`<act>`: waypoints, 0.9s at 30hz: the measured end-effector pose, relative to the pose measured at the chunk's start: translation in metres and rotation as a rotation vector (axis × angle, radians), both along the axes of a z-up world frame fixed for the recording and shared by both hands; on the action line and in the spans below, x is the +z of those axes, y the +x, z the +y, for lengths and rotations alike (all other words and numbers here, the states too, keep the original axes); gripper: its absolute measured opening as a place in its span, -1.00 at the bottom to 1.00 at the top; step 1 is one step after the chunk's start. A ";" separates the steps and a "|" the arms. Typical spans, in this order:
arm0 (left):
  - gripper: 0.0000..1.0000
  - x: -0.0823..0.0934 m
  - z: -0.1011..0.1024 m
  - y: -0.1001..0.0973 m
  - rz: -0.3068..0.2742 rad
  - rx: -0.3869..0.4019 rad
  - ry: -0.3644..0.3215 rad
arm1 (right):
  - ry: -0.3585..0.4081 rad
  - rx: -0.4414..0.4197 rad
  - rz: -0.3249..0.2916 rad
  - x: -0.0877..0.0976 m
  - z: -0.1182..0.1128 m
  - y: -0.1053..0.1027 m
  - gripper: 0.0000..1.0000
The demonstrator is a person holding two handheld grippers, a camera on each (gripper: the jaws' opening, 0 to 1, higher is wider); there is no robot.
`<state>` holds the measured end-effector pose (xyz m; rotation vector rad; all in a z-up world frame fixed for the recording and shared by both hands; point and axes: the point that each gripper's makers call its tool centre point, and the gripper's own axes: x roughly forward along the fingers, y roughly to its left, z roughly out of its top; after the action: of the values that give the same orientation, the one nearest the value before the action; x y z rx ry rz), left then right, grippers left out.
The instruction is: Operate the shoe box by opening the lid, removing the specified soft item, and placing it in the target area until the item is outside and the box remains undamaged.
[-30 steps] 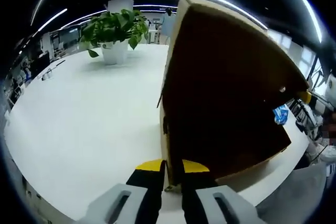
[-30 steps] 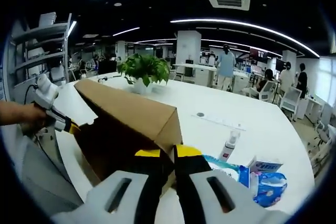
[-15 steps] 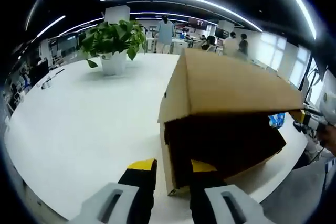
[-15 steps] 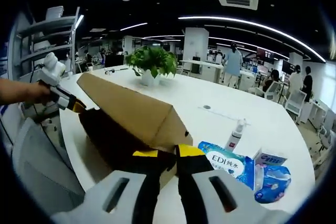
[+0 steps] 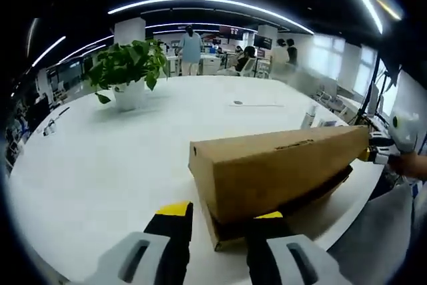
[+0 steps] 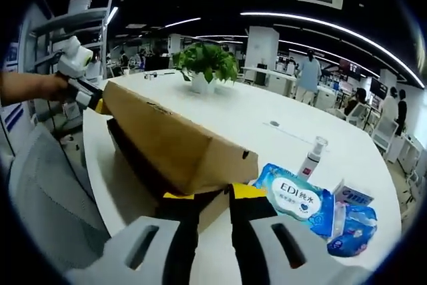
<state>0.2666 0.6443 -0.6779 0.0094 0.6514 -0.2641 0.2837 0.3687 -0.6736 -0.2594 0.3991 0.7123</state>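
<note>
The brown cardboard shoe box (image 5: 280,168) lies on the white table (image 5: 113,158), its lid lowered almost flat over the dark base. My left gripper (image 5: 219,221) stands open with the box's near corner between its jaws. At the box's far end my right gripper (image 5: 375,154) touches the lid's corner. From the other end the shoe box (image 6: 170,141) runs away to the left, and my right gripper (image 6: 215,198) is shut on its near end wall under the lid. A hand holds my left gripper (image 6: 90,96) at the far corner. The box's inside is hidden.
A potted plant (image 5: 127,71) stands far back on the table. Right of the box lie a blue wipes pack (image 6: 293,195), a small spray bottle (image 6: 312,158), a little carton (image 6: 353,197) and a blue packet (image 6: 357,231). A grey chair (image 6: 47,211) sits by the table's edge. People stand in the background.
The lid has swung down from upright to nearly shut over the base. My left gripper's jaws have spread apart. The right gripper keeps its hold on the box's end.
</note>
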 end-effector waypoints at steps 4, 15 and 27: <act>-0.34 -0.005 -0.002 -0.004 0.012 -0.022 0.019 | -0.005 0.019 0.014 -0.006 0.000 -0.002 -0.67; -0.26 -0.013 -0.001 -0.013 0.035 -0.058 0.069 | -0.047 0.113 0.002 -0.017 0.006 -0.015 -0.52; -0.36 -0.016 -0.011 -0.016 0.055 -0.074 0.051 | -0.032 0.153 0.021 -0.020 0.009 -0.019 -0.48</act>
<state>0.2504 0.6336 -0.6938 0.0753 0.7128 -0.3204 0.2651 0.3774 -0.6938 -0.3153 0.4142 0.8593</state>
